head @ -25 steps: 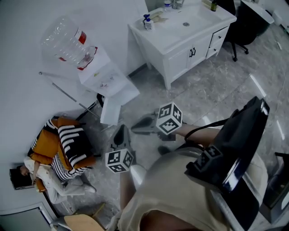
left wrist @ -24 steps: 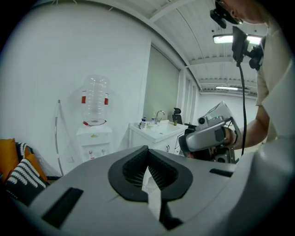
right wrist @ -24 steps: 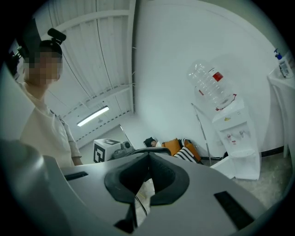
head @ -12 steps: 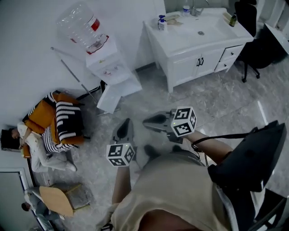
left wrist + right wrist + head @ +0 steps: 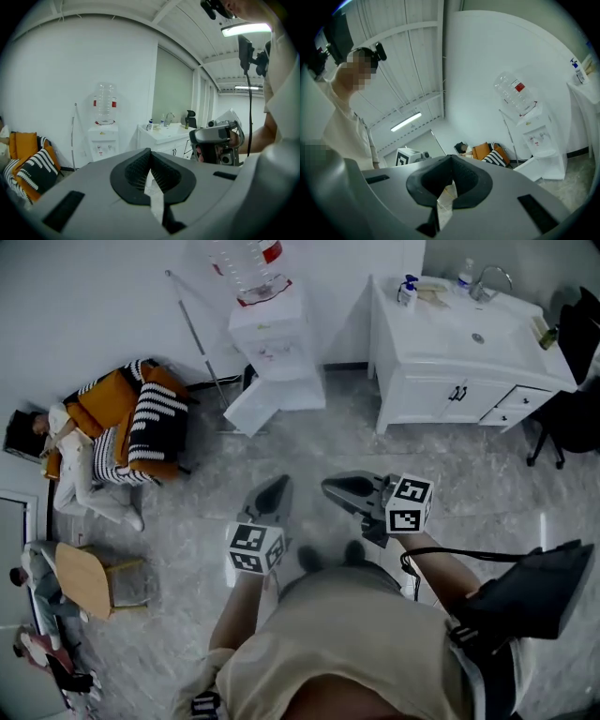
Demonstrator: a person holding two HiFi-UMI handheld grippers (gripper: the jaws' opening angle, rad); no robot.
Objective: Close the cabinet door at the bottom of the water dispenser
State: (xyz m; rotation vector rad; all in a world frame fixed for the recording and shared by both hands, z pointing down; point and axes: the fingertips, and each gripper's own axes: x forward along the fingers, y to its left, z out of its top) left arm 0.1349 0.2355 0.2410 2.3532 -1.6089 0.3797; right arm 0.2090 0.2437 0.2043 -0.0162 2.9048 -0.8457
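Approach to the open door, both grippers closed and empty

You are standing well apart from the water dispenser (image 5: 277, 343), which is sitting on the floor against the far wall, between the leaning pole (image 5: 199, 334) and the white sink cabinet (image 5: 450, 381). Its bottom cabinet door (image 5: 251, 411) is hanging open, swung out over the floor toward the pole's side. The left gripper (image 5: 275, 487) and right gripper (image 5: 332, 489) are both pointing that way with jaws pressed together and nothing between them, which is suiting a push better than a grasp. To do this well, you are probably wanting to walk in close and set one closed tip on the door's outer face near its free edge. Be pushing steadily until it is lying flush, without rocking the bottle (image 5: 249, 266) on top.
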